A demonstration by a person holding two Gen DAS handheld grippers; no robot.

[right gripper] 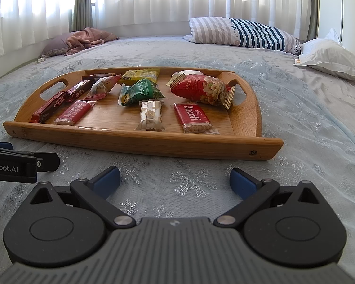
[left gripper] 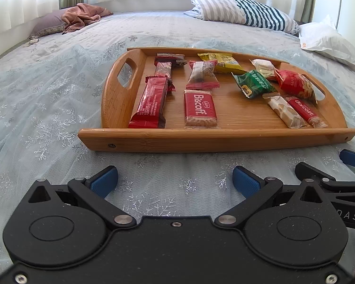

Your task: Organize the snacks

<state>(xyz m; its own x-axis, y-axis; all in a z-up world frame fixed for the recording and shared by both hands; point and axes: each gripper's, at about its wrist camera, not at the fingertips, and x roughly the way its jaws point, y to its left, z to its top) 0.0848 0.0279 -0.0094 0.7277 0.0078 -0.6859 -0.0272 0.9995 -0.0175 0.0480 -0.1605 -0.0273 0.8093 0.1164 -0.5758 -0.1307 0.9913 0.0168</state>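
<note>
We hold both grippers low over the bedspread (left gripper: 47, 90), short of the tray (left gripper: 215, 139), with nothing between the fingers. The left gripper (left gripper: 175, 182) has its jaws spread wide and empty; the right gripper (right gripper: 175, 181) is the same. Each appears at the edge of the other's view, so the two sit side by side and near each other.

The tray lies straight ahead of both sets of jaws, its near wall facing us. All snacks are inside it:

- Ahead and left of the left jaws: a long red bar (left gripper: 150, 104), with a second red bar (left gripper: 163, 69) behind it.
- Directly ahead of the left jaws: a Biscoff pack (left gripper: 200, 111), and behind it a clear red-ended pack (left gripper: 202, 74).
- Directly ahead of the right jaws: a cream wafer pack (right gripper: 151, 116) and a second Biscoff (right gripper: 193, 117).
- Behind those: a green pea pack (right gripper: 142, 92), a large red nut pack (right gripper: 201, 90) and a yellow pack (right gripper: 139, 75).

We judge the left side already sorted into rows, like with like, while the right side is still mixed: the green and red packs lie askew and the second Biscoff is apart from its match. The wide-open, drawn-back posture suits choosing a target. The right gripper is better placed for the loose packs. Crinkly wrappers may slip, so we should pinch across the flat middle.
</note>
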